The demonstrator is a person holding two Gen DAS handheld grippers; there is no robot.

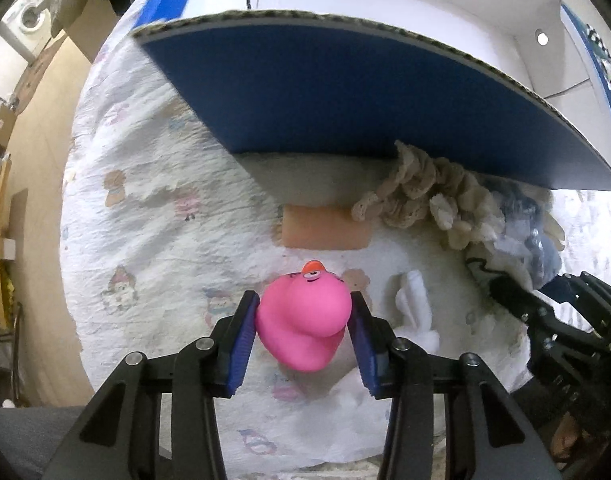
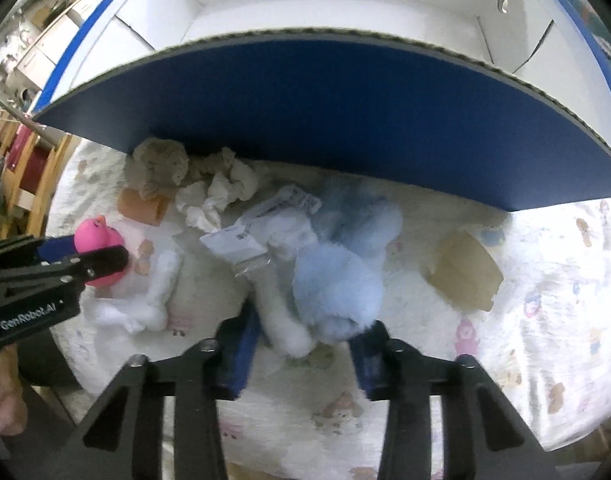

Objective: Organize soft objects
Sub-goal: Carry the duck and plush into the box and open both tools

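Observation:
My left gripper is shut on a pink rubber duck with an orange beak, held just over the patterned white cloth; the duck also shows in the right wrist view. My right gripper is closed around a light blue and white plush toy with paper tags. A white plush lies between the two grippers. A beige knitted soft toy lies against the big blue box, whose white inside is open above.
An orange-tan block lies under the box flap, beside the knitted toy. Crumpled white cloth pieces sit by the box wall. A brown cardboard piece lies on the cloth at the right. Wooden furniture stands off the left edge.

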